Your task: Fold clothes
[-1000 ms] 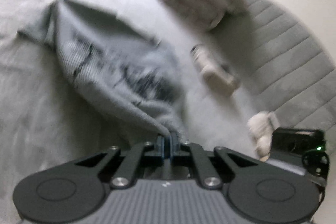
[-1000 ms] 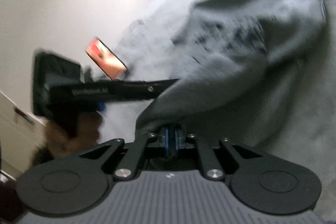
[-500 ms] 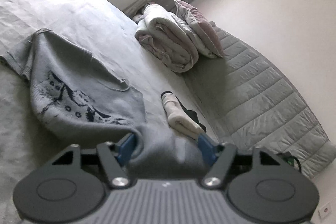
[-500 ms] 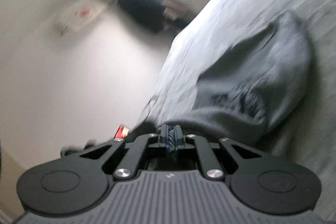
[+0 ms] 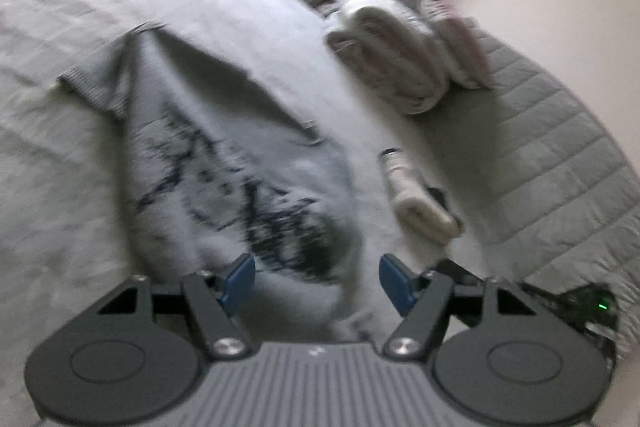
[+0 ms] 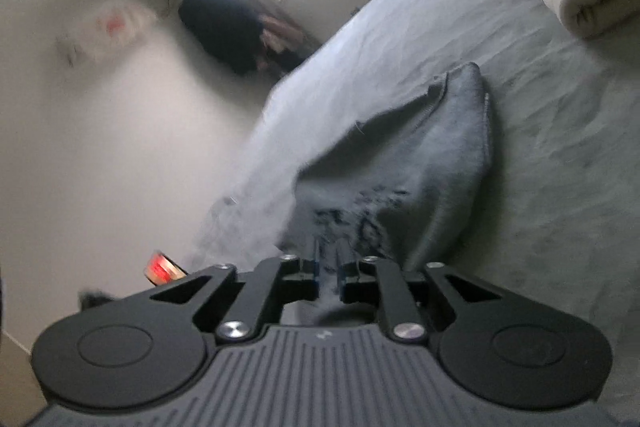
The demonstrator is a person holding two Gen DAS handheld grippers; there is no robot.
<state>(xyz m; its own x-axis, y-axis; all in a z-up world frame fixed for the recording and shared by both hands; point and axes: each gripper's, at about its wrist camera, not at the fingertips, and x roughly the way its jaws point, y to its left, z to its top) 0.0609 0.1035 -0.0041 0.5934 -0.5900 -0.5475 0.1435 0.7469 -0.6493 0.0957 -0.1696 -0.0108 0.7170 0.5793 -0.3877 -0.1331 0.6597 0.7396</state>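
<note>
Left gripper hovering spread wide over grey sweater on bed; right gripper pinching sweater's edge.

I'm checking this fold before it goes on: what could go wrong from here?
Only the right tool grips the sweater; the left tool is open, so pulling could drag the fold crooked. The rolled socks lie close beside it and could get swept along.

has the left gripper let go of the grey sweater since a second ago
Yes. The left gripper was shut on the grey sweater a second ago; now its jaws stand wide apart, the sweater lying on the bed sheet beyond them.
</note>
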